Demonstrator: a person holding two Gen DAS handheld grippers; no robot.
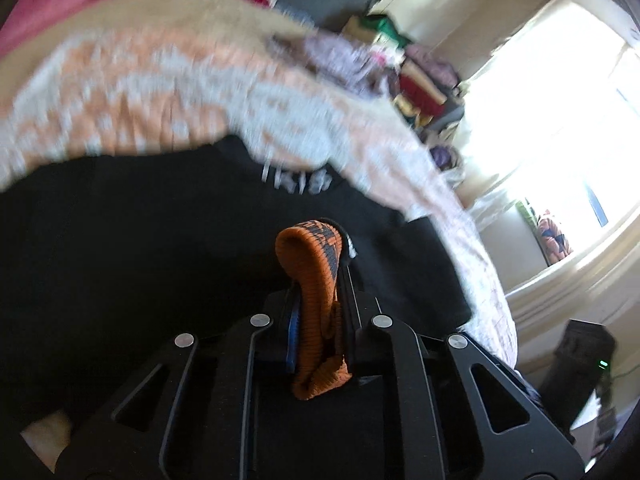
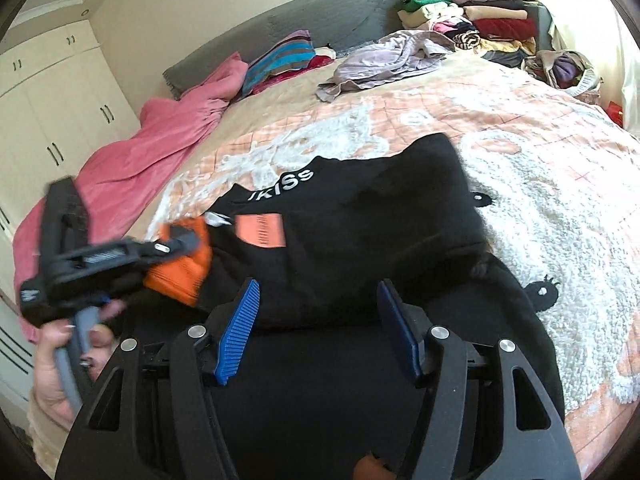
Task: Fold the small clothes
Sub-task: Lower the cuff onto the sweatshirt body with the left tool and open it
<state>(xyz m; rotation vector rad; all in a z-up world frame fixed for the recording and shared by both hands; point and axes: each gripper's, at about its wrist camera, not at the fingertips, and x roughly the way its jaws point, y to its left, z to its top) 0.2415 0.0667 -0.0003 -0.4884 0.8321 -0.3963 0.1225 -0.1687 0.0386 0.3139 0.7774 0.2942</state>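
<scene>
bed, black garment, pink blanket

Black tongs, blue ribbed pads, silver screws

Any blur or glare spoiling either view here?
Left wrist: bedspread smeared by motion blur, window blown out, orange cuff in the left tool sharp. Right wrist: evenly lit, mostly sharp; only the left tool is blurred.

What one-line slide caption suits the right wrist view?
Right gripper open above a black garment on the bed, while the left gripper grips its orange cuff.
</scene>
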